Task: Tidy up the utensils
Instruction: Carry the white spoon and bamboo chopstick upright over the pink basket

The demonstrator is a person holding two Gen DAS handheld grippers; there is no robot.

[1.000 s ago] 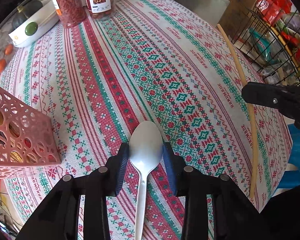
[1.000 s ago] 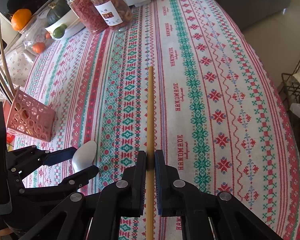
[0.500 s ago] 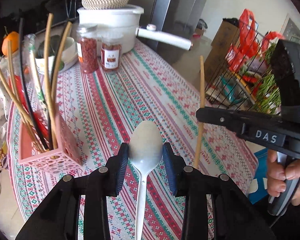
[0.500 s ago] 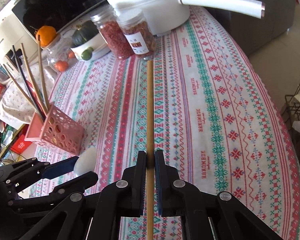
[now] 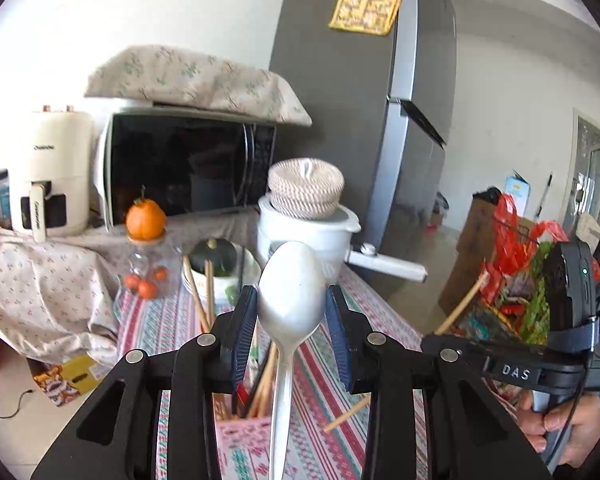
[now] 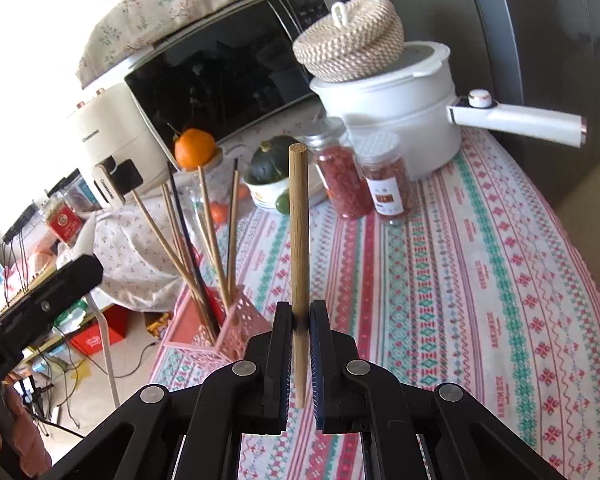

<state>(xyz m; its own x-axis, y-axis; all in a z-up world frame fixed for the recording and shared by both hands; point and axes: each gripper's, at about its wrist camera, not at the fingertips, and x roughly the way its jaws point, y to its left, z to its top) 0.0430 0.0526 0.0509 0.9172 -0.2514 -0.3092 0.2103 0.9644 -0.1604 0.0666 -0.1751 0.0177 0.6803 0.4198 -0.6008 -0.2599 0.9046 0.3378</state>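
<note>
Holding a white plastic spoon point(image 5: 291, 300) upright, the left gripper point(image 5: 291, 320) clamps its neck above the pink utensil basket point(image 6: 236, 330) at 6 o'clock. The right gripper point(image 6: 299, 326) pinches a wooden chopstick point(image 6: 299, 240), the basket at its 9 o'clock on the patterned tablecloth point(image 6: 460, 280).

Tablecloth point(image 6: 480, 280): white ground, red and green cross-stitch bands. Utensil basket point(image 6: 236, 332): pink, perforated. Spoon point(image 5: 290, 300): white. Chopstick point(image 6: 299, 240): tan bamboo. Pot point(image 6: 400, 112): white, beige woven lid point(image 6: 350, 36). Jars point(image 6: 342, 176): red contents. Microwave cover point(image 5: 192, 80): cream, floral print. Fridge point(image 5: 360, 100): grey.
</note>
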